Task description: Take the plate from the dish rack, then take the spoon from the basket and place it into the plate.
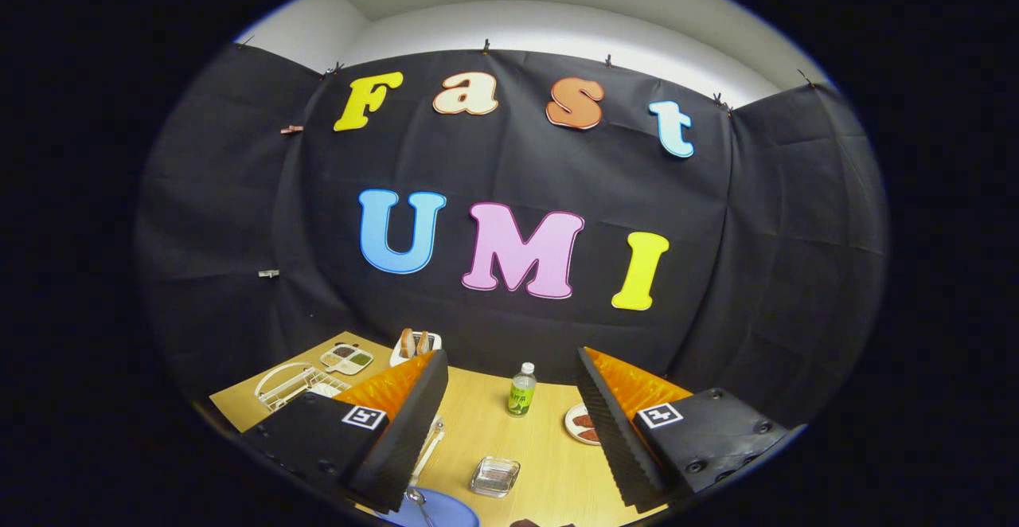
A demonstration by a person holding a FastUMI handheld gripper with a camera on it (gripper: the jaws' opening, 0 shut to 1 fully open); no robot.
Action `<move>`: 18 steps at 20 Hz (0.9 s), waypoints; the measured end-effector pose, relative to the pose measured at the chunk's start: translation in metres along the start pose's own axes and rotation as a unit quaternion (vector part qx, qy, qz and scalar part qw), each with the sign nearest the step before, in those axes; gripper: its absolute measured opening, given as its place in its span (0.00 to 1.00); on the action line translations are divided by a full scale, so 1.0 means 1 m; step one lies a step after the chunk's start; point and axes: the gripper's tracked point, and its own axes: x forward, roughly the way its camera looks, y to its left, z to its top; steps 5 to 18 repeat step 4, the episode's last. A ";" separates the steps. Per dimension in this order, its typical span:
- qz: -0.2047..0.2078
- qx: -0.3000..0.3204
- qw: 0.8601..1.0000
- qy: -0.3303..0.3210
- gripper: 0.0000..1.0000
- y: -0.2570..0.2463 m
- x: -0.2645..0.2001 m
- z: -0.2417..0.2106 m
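Spoon (417,500) on blue plate (446,511) beneath wide-open, empty gripper (509,431), beside left finger.

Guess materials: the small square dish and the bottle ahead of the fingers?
Small square clear dish: likely glass, since it is see-through with glinting rims. Green-labelled clear bottle with white cap: probably plastic, thin and translucent. Both sit between the open fingers.

Even bright light – sharp centre, fisheye-bent edges, soft shadows.
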 end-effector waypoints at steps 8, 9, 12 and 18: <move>-0.005 0.004 1.000 0.003 0.98 -0.002 0.001 -0.003; -0.005 0.004 1.000 0.003 0.98 -0.002 0.001 -0.003; -0.005 0.004 1.000 0.003 0.98 -0.002 0.001 -0.003; -0.005 0.004 1.000 0.003 0.98 -0.002 0.001 -0.003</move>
